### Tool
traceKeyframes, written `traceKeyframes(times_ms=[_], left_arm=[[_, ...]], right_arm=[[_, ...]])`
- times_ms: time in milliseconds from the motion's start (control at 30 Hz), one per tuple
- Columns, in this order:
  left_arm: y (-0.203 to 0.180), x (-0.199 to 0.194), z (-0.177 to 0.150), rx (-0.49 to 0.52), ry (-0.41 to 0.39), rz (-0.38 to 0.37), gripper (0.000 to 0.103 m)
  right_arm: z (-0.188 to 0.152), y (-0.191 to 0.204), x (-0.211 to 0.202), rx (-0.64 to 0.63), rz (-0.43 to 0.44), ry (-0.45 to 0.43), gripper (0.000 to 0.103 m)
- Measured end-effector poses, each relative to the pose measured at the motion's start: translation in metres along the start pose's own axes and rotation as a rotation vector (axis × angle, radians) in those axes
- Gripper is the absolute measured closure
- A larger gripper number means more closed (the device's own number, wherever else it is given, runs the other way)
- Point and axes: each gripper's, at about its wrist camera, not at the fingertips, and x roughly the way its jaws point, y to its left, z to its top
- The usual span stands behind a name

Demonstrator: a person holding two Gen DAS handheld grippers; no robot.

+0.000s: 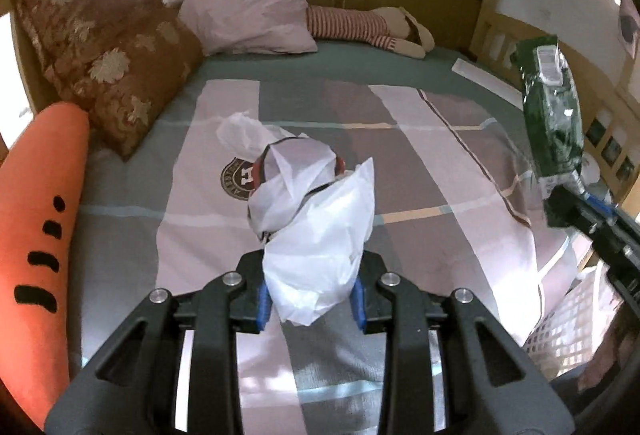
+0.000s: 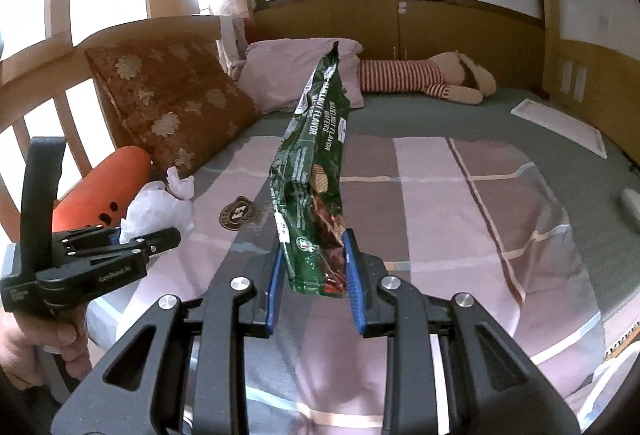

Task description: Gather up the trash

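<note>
My left gripper (image 1: 312, 295) is shut on a crumpled white plastic bag (image 1: 320, 235) with something red and dark wrapped inside, held above the bed. The same bag shows in the right wrist view (image 2: 160, 213), in the left gripper (image 2: 120, 251) at the left. My right gripper (image 2: 314, 275) is shut on the bottom end of a long green hazelnut wafer wrapper (image 2: 314, 163), held upright over the bed. That wrapper (image 1: 554, 115) and the right gripper (image 1: 576, 203) show at the right of the left wrist view.
A patchwork quilt (image 2: 440, 203) covers the bed. A brown floral cushion (image 1: 108, 55), an orange carrot pillow (image 1: 36, 235), a pink pillow (image 1: 248, 15) and a striped plush toy (image 2: 424, 79) lie along the edges. A white lattice basket (image 1: 576, 319) stands at the right.
</note>
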Motion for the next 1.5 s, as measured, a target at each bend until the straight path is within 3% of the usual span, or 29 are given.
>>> traceKeyframes(times_ms=[167, 300, 433, 533, 567, 600, 667, 733, 800, 900, 967, 1000, 1033, 1067, 1100, 1200, 1300, 1500], left_arm=[[-0.009, -0.002, -0.001, 0.028, -0.006, -0.024, 0.072], [-0.011, -0.004, 0.000, 0.032, -0.010, -0.038, 0.072], [-0.031, -0.007, 0.003, 0.066, -0.008, -0.089, 0.072], [-0.074, -0.011, 0.004, 0.150, 0.001, -0.153, 0.072], [-0.088, -0.013, 0.003, 0.175, 0.004, -0.176, 0.072], [-0.109, -0.015, 0.002, 0.210, 0.012, -0.213, 0.072], [-0.149, -0.020, 0.000, 0.259, 0.037, -0.295, 0.072], [-0.200, -0.026, -0.003, 0.314, 0.078, -0.393, 0.072], [-0.241, -0.034, -0.006, 0.361, 0.101, -0.465, 0.072], [-0.307, -0.049, -0.015, 0.446, 0.148, -0.581, 0.071], [-0.346, -0.060, -0.025, 0.509, 0.170, -0.644, 0.065], [-0.367, -0.066, -0.031, 0.542, 0.188, -0.685, 0.055], [-0.381, -0.069, -0.037, 0.566, 0.203, -0.715, 0.033], [-0.396, -0.073, -0.041, 0.595, 0.209, -0.739, 0.021], [-0.405, -0.077, -0.043, 0.612, 0.186, -0.737, 0.008], [-0.401, -0.074, -0.036, 0.569, 0.143, -0.675, 0.005], [-0.362, -0.057, -0.018, 0.467, 0.146, -0.613, 0.005], [-0.238, -0.040, 0.026, 0.333, 0.023, -0.355, 0.004]], right_arm=[[0.003, -0.040, -0.073, 0.067, -0.032, -0.087, 0.075], [-0.013, -0.099, -0.149, 0.121, -0.173, -0.139, 0.075], [-0.063, -0.160, -0.186, 0.210, -0.309, -0.077, 0.074], [-0.118, -0.205, -0.191, 0.295, -0.393, 0.036, 0.072], [-0.138, -0.219, -0.189, 0.323, -0.409, 0.083, 0.064], [-0.152, -0.230, -0.186, 0.345, -0.421, 0.126, 0.043], [-0.177, -0.252, -0.184, 0.419, -0.477, 0.195, 0.030], [-0.182, -0.265, -0.203, 0.505, -0.503, 0.145, 0.030], [-0.173, -0.273, -0.239, 0.580, -0.551, 0.000, 0.024], [-0.149, -0.275, -0.290, 0.615, -0.606, -0.196, 0.016], [-0.134, -0.269, -0.308, 0.600, -0.605, -0.253, 0.014], [-0.127, -0.266, -0.314, 0.589, -0.602, -0.271, 0.014], [-0.120, -0.262, -0.318, 0.575, -0.597, -0.287, 0.014], [-0.113, -0.258, -0.322, 0.563, -0.592, -0.301, 0.013], [-0.109, -0.255, -0.322, 0.554, -0.584, -0.307, 0.012], [-0.099, -0.245, -0.317, 0.513, -0.555, -0.302, 0.011], [-0.083, -0.232, -0.285, 0.449, -0.518, -0.250, 0.011], [-0.053, -0.189, -0.206, 0.339, -0.393, -0.140, 0.010]])
